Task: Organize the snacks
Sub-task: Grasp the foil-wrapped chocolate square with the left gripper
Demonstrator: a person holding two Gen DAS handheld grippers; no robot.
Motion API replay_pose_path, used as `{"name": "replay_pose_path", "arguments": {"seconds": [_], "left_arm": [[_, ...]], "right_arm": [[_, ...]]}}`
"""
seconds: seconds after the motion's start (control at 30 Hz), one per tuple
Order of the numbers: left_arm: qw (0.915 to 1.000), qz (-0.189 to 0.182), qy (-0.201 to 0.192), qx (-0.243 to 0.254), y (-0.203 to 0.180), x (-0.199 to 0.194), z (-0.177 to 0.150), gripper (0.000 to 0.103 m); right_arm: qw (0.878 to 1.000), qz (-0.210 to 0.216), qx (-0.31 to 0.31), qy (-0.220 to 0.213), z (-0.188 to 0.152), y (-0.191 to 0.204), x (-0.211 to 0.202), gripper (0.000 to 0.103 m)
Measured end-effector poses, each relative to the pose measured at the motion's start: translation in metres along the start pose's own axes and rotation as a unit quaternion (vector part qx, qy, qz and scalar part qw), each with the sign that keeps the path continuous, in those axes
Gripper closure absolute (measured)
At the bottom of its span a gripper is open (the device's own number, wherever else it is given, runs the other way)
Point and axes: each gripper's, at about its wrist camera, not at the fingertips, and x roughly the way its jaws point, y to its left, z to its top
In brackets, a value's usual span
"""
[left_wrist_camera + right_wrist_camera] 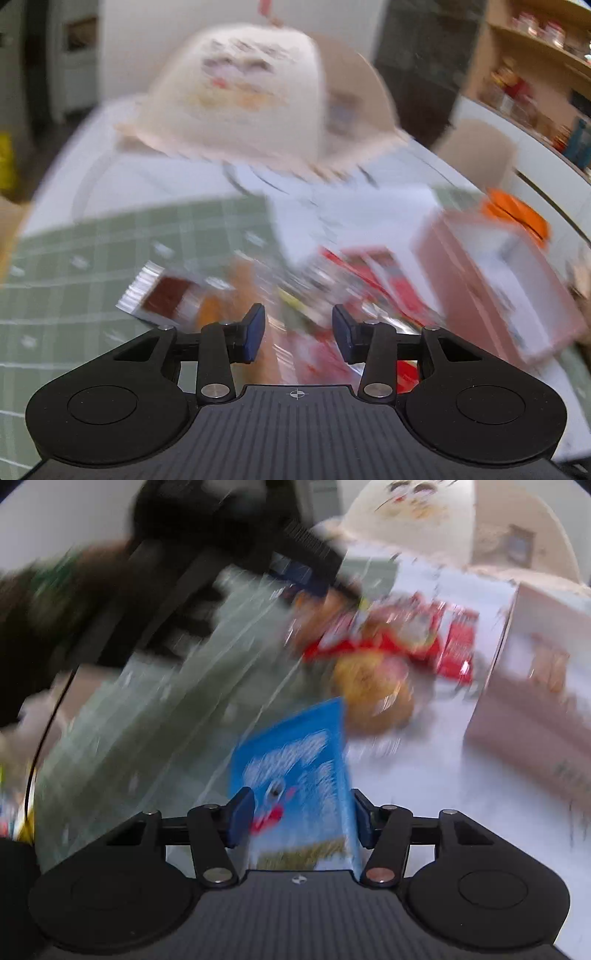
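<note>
Both views are motion-blurred. My right gripper (301, 818) is shut on a blue snack box (295, 771), held above the white table. Beyond it lie a round golden pastry packet (373, 694) and red snack packets (399, 635). My left gripper (298, 334) is open and empty, low over a heap of snack packets (332, 291); a silver-edged brown packet (162, 299) lies left of it. The left gripper also shows in the right wrist view (295, 572), over the pile.
A pink box (495, 288) stands right of the heap, also in the right wrist view (535, 701). A white printed bag (240, 88) sits at the back. A green checked cloth (92, 258) covers the table's left. Shelves (535, 55) far right.
</note>
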Motion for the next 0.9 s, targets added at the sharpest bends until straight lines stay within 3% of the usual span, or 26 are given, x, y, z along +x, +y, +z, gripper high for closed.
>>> {"name": "replay_pose_path", "arguments": {"seconds": [0.07,0.1,0.2,0.3,0.33,0.4,0.5,0.63,0.77,0.9], "left_arm": [[0.9978,0.036,0.012,-0.054,0.026,0.008,0.008,0.059],[0.9931,0.041,0.028,-0.106,0.045,0.015,0.012,0.059],[0.9685,0.055,0.033,-0.241,0.088,0.027,0.018,0.059],[0.9503,0.073,0.03,-0.301,0.109,0.042,0.025,0.059],[0.9495,0.077,0.029,-0.303,0.111,0.048,0.028,0.059],[0.9591,0.084,0.028,-0.269,0.108,0.062,0.037,0.059],[0.9806,0.092,0.052,-0.165,0.09,0.082,0.046,0.062],[0.9924,0.065,0.071,-0.078,0.071,0.073,0.025,0.068],[0.9928,0.018,0.076,-0.091,0.071,0.037,-0.011,0.071],[0.9788,-0.077,0.102,-0.16,0.076,-0.001,-0.05,0.069]], "right_arm": [[1.0,-0.003,0.016,0.004,-0.01,-0.004,-0.009,0.047],[1.0,-0.012,0.028,-0.001,-0.014,-0.008,-0.013,0.047],[0.997,-0.044,0.067,-0.017,-0.025,-0.021,-0.024,0.046],[0.993,-0.079,0.084,-0.036,-0.024,-0.028,-0.031,0.045],[0.992,-0.088,0.086,-0.042,-0.022,-0.027,-0.031,0.044],[0.99,-0.097,0.087,-0.05,-0.019,-0.026,-0.031,0.042],[0.99,-0.104,0.084,-0.052,-0.013,-0.021,-0.026,0.042],[0.988,-0.122,0.068,-0.064,-0.003,-0.019,-0.026,0.041],[0.988,-0.123,0.053,-0.078,0.011,-0.015,-0.032,0.038],[0.99,-0.113,0.032,-0.082,0.028,-0.009,-0.024,0.038]]}}
